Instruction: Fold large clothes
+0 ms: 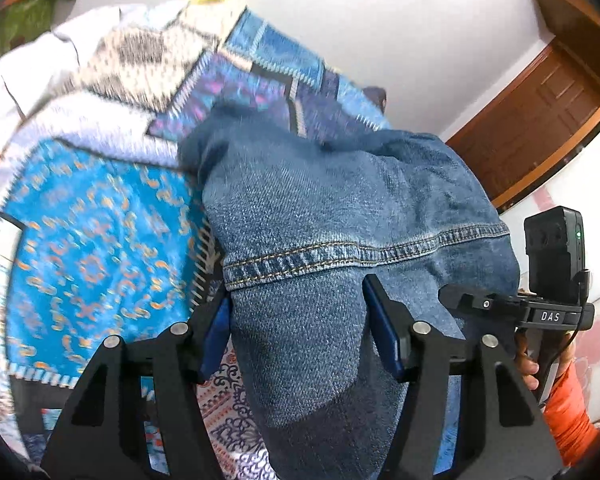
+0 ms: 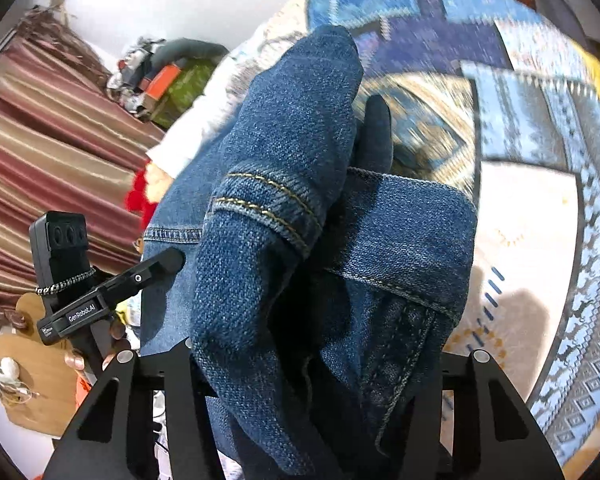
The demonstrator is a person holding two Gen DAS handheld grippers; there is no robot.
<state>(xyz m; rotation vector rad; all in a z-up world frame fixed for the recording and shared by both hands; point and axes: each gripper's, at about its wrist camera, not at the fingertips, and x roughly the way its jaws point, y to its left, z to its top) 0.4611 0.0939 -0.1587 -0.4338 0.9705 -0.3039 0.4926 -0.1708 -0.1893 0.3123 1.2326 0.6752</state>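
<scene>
the thick blue denim garment (image 1: 340, 208) hangs above the patterned blue patchwork bedspread (image 1: 92, 240). left gripper (image 1: 296, 320) and right gripper (image 2: 340, 184) each pinch it. it looks heavy and floppy; grab by the stitched hem.

Likely home bedroom: patchwork bedspread (image 1: 100, 208), wooden door (image 1: 540, 120), striped curtain (image 2: 40, 152).

Bed: I am seeing a patchwork blanket (image 1: 100, 216) covering it, blue, purple and cream panels. White cloth (image 1: 16, 80) is lying at its far edge; jeans (image 1: 340, 208) are hanging above.
</scene>
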